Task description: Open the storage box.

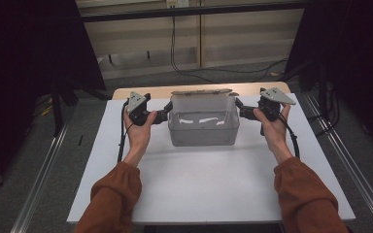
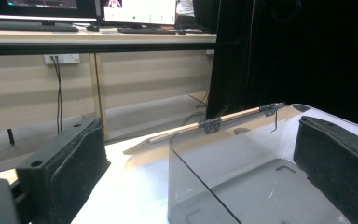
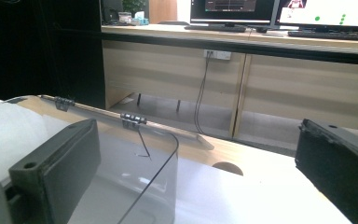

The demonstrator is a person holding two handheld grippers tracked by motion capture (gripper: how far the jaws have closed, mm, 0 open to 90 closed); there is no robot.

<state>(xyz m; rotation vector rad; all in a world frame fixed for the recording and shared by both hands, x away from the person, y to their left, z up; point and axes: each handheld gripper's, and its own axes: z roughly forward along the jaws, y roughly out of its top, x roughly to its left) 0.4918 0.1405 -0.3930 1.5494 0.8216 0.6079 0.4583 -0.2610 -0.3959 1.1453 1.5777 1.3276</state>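
Apparently mid-grab: the clear plastic hinged-lid box (image 1: 203, 127) sits at frame centre, the left gripper (image 1: 161, 116) and right gripper (image 1: 241, 112) straddling its end walls, jaws wide, nothing clamped or lifted yet.

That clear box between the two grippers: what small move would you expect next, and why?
Probably both close. The left gripper and right gripper are open, each straddling an end wall of the clear box, one jaw inside and one outside. Closing would pinch both walls so the box, its lid already folded back, could be lifted.
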